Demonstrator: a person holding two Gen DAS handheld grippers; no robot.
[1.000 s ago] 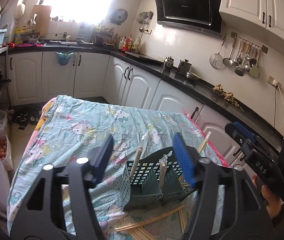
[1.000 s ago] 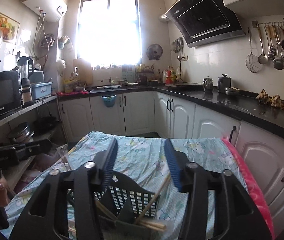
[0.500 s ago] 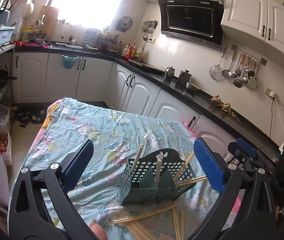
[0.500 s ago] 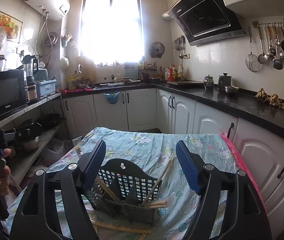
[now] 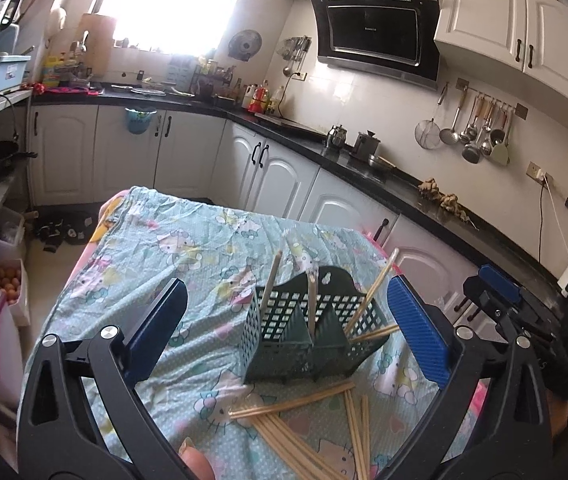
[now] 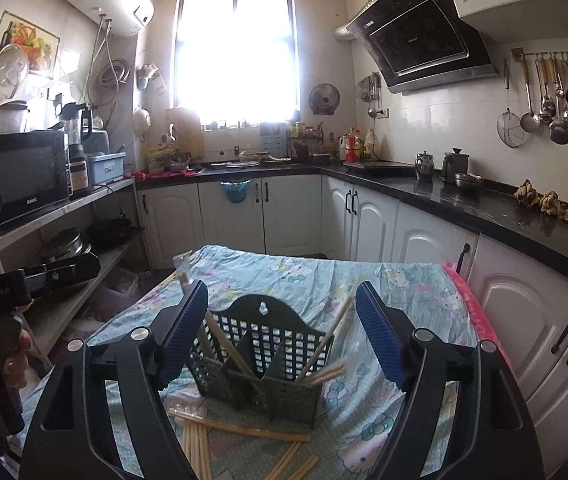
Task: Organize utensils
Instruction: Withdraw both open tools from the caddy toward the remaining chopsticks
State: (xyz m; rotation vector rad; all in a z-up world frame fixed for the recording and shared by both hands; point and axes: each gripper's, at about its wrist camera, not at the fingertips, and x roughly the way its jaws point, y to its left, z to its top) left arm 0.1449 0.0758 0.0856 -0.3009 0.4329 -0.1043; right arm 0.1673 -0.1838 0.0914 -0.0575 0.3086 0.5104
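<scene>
A dark green slotted utensil basket [image 5: 308, 336] stands on the table, also seen in the right wrist view [image 6: 260, 364]. Several wooden chopsticks [image 5: 358, 306] lean inside it. More chopsticks [image 5: 296, 428] lie loose on the cloth in front of it, also seen in the right wrist view [image 6: 240, 432]. My left gripper [image 5: 284, 328] is open and empty, held above and short of the basket. My right gripper [image 6: 282, 336] is open and empty, framing the basket from the other side. The right gripper shows in the left wrist view [image 5: 500, 300].
The table is covered by a teal cartoon-print cloth [image 5: 172, 248]. White cabinets under a black counter [image 5: 364, 168] run behind and to the right. A shelf with a microwave [image 6: 28, 176] and pots stands to the left.
Both grippers have opened wide and pulled back and up from the basket. More of the loose chopsticks on the cloth now shows.
</scene>
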